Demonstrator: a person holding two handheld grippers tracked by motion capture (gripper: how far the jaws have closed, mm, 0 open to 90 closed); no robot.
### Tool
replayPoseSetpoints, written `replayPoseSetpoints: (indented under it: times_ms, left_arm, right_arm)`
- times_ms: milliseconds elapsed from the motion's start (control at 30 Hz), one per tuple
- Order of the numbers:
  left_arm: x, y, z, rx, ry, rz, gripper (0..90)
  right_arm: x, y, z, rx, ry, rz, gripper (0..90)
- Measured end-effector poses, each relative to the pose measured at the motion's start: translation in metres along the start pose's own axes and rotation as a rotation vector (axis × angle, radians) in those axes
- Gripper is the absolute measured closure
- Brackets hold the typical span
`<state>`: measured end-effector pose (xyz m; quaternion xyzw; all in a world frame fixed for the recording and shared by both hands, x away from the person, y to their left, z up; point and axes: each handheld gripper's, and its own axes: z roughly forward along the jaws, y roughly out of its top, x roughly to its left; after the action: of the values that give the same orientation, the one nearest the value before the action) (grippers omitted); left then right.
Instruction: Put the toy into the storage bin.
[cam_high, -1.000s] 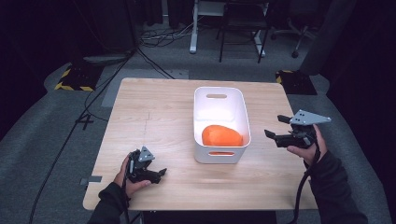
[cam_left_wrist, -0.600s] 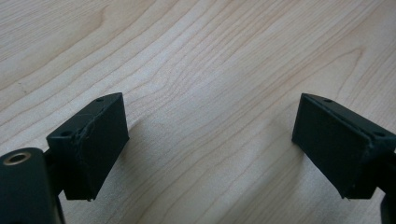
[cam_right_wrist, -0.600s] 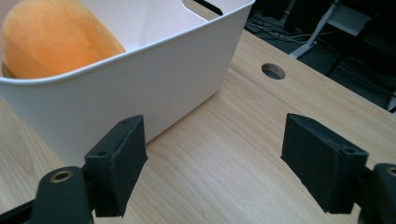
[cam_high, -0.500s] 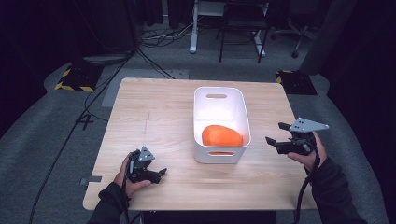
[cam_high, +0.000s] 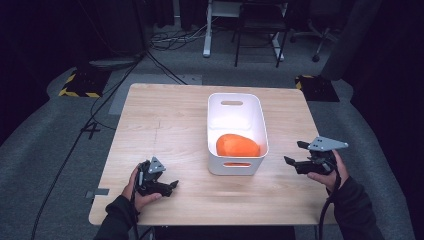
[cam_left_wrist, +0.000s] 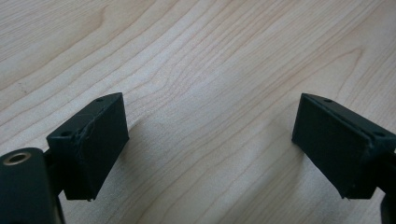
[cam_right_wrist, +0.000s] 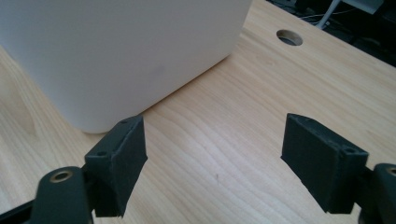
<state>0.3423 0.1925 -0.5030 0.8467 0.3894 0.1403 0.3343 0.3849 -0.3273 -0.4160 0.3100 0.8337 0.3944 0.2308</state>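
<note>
A white bin stands on the wooden table, right of its middle, and an orange rounded object lies in its near end. My left gripper rests low over the table's front left, open, with bare wood between its jaws. To the right of the bin a hand holds my right gripper just above the table, jaws open and pointing toward the bin. In the right gripper view the bin's white wall rises close ahead and nothing lies between the open jaws of that gripper.
A round hole pierces the tabletop beyond the bin's corner. Grey carpet surrounds the table, with cables, a chair and a desk frame at the back. Bare wood spreads across the table's left half.
My right gripper has sunk toward the table beside the bin. The left gripper has stayed where it was.
</note>
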Motion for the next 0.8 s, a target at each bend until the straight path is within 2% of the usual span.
replayPoseSetpoints:
  times_ms: [67,433,800]
  left_arm:
    - [0.000,0.000,0.000,0.000,0.000,0.000,10.8]
    - [0.000,0.000,0.000,0.000,-0.002,0.000,10.8]
    - [0.000,0.000,0.000,0.004,-0.004,0.001,10.8]
  right_arm:
    - [0.001,-0.005,0.000,0.011,0.003,-0.012,21.8]
    - [0.002,-0.032,0.000,0.041,0.009,0.022,21.7]
    - [-0.002,-0.065,0.002,0.115,0.024,0.054,21.7]
